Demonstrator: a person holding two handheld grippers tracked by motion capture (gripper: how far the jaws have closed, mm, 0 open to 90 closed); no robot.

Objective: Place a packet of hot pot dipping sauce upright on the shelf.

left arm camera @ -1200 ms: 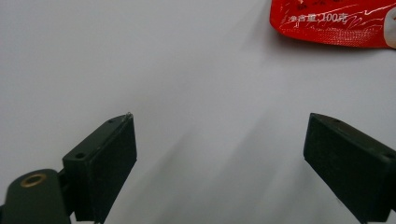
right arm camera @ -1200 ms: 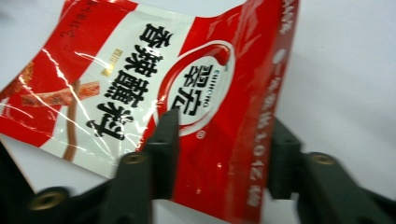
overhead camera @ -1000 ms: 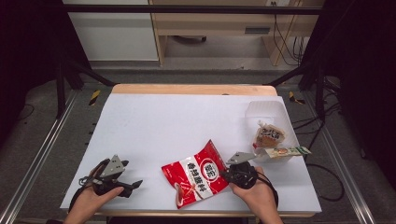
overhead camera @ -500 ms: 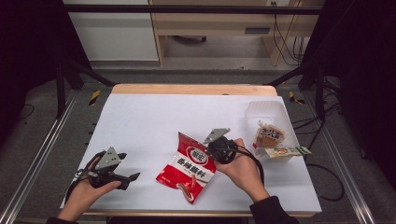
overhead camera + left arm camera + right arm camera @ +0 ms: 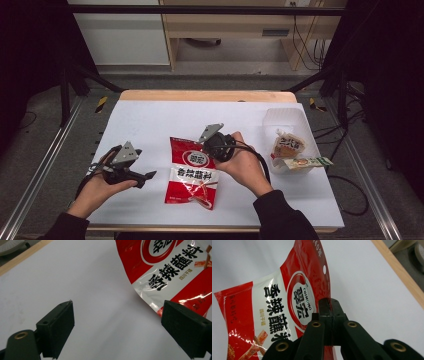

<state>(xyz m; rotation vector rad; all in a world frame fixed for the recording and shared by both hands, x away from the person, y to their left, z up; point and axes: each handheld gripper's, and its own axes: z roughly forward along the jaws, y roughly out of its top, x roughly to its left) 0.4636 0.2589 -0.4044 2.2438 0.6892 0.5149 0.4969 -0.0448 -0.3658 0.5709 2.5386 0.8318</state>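
Looking first at the white table (image 5: pixel 150 125), I see the biggest change is where the red seasoning sachet (image 5: pixel 192 172) lies: a second ago it sat near the front edge, skewed toward the right, and now it has been dragged up toward the middle and lies nearly straight, its top end pointing to the far side. It has also come further from the clear plastic tub (image 5: pixel 290 120) at the right, where a brown snack packet (image 5: pixel 288 146) leans in the tub and a green-and-white packet (image 5: pixel 305 163) lies across its front rim; those have not shifted.

My right gripper (image 5: pixel 331 315) did the dragging. Its jaws are clamped tight on the sachet's upper right edge, close to the hang hole, as the right gripper view shows, with the foil pinched between the pads. In the high view my right hand (image 5: pixel 240 162) has swung from the sachet's right flank to its top corner.

My left gripper (image 5: pixel 117 327) has crept from the front left corner toward the sachet; its jaws stand wide apart with nothing between them, and the sachet's lower corner is just beyond the far jaw.

I judge the pouch is now positioned for a two-handed hold, with the left side next to take the free edge.
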